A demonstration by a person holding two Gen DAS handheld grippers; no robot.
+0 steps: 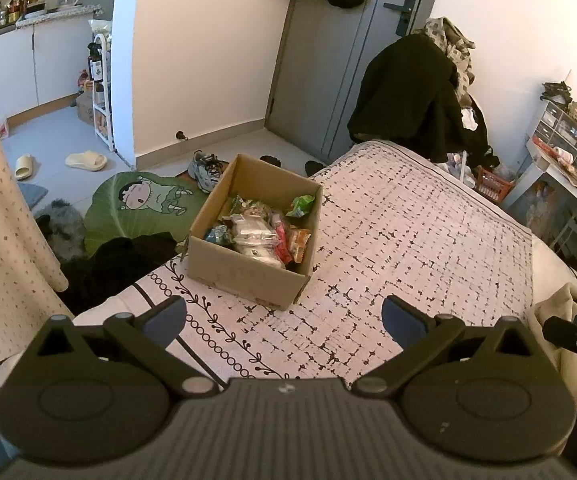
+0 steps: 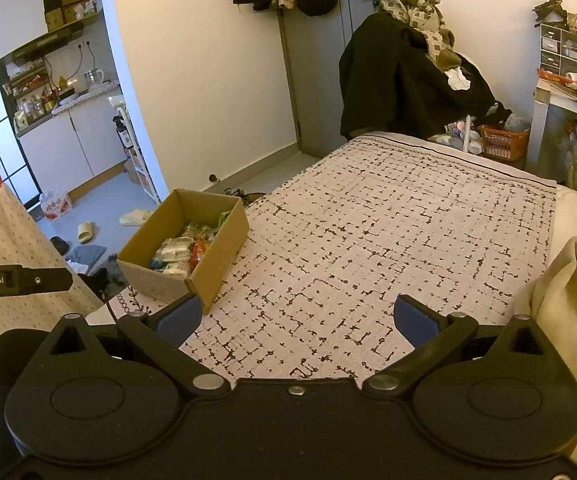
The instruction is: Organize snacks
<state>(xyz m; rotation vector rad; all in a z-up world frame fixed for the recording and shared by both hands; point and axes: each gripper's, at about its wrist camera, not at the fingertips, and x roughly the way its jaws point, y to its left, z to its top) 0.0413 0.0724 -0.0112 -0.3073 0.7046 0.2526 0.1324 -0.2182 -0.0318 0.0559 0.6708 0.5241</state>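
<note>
on the patterned bedspread [image 1: 408, 240], a snack box [image 1: 248, 276]

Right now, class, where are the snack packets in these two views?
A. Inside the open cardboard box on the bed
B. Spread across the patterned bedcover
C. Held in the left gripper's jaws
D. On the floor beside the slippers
A: the snack packets lie piled inside the open cardboard box near the bed's left edge, while both grippers' jaws stand open and empty.

box [image 1: 244, 276]: matt brown cardboard | snack packets [image 1: 260, 232]: glossy plastic film | bedspread [image 1: 408, 240]: matt woven cloth
</note>
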